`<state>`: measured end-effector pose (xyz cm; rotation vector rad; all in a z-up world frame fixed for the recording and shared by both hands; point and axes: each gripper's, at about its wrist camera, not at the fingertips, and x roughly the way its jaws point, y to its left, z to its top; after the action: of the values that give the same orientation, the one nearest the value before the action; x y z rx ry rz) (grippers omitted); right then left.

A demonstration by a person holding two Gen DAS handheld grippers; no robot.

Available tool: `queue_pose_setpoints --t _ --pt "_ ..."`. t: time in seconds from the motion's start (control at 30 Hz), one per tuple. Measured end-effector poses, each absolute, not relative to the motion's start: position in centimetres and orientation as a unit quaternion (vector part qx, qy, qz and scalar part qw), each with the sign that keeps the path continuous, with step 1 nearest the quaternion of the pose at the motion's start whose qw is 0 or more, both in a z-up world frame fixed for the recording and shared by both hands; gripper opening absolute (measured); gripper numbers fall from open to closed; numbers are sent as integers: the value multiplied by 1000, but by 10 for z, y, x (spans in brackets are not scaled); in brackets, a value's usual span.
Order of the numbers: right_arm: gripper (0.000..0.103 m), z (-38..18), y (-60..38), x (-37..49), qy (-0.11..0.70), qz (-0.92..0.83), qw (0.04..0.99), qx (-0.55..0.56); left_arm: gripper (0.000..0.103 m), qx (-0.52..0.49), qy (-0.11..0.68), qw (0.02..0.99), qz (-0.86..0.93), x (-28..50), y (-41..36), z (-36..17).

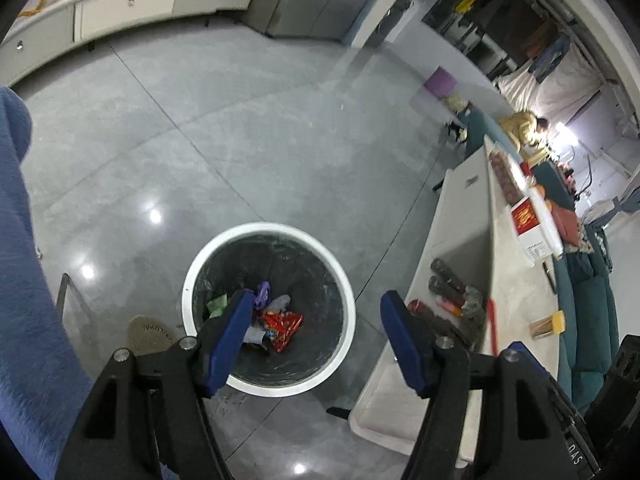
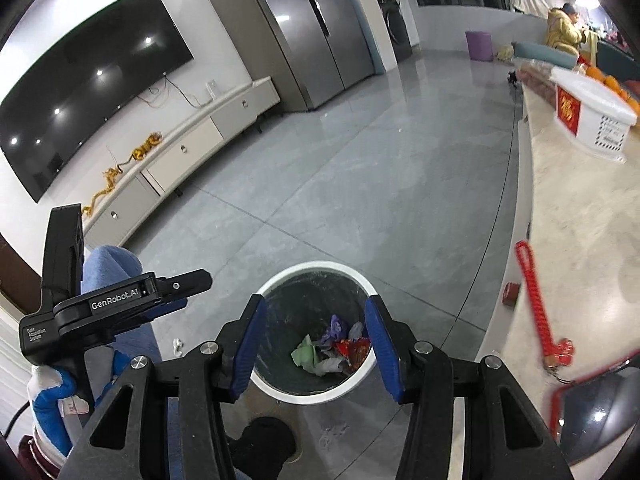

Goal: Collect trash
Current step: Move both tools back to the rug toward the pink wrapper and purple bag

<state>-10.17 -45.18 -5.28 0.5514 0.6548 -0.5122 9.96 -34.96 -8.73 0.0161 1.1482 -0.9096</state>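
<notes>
Grey polished floor (image 1: 248,128) fills most of both views, glossy enough to mirror the ceiling lights. Along its right side runs the pale, stone-look bench (image 2: 572,216), smooth and long, with a white perforated basket (image 2: 600,120) at its far end and a red coiled cord (image 2: 534,292) lying nearer.

Beside the bench stands the round white bin (image 1: 268,390), lined with a crinkled dark bag. The trash sits at its bottom: a shiny red foil wrapper (image 1: 282,326), a green scrap (image 2: 306,354) and some purple and grey crumpled pieces, all soft and light.

The left gripper (image 1: 316,340) hangs over the bin with its blue-padded jaws apart and nothing between them. The right gripper (image 2: 316,348) also looks down into the bin, jaws partly apart and empty.

The risks look small but real. The bin is light and narrow, so a low swing of either gripper could clip the rim and tip it. The two grippers are close together over one opening and could knock each other. Thin wrappers may also cling to the rubbery pads.
</notes>
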Motion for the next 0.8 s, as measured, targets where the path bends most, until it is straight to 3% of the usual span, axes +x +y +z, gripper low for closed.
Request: queue_pose_setpoints --t 0.33,0.8 --pt "48 12 -397 -117 254 -221 918 210 65 -15 382 839 -388 49 -279 10" --pt "48 77 -300 -138 194 -152 958 146 65 -42 274 902 -332 -16 -156 89"
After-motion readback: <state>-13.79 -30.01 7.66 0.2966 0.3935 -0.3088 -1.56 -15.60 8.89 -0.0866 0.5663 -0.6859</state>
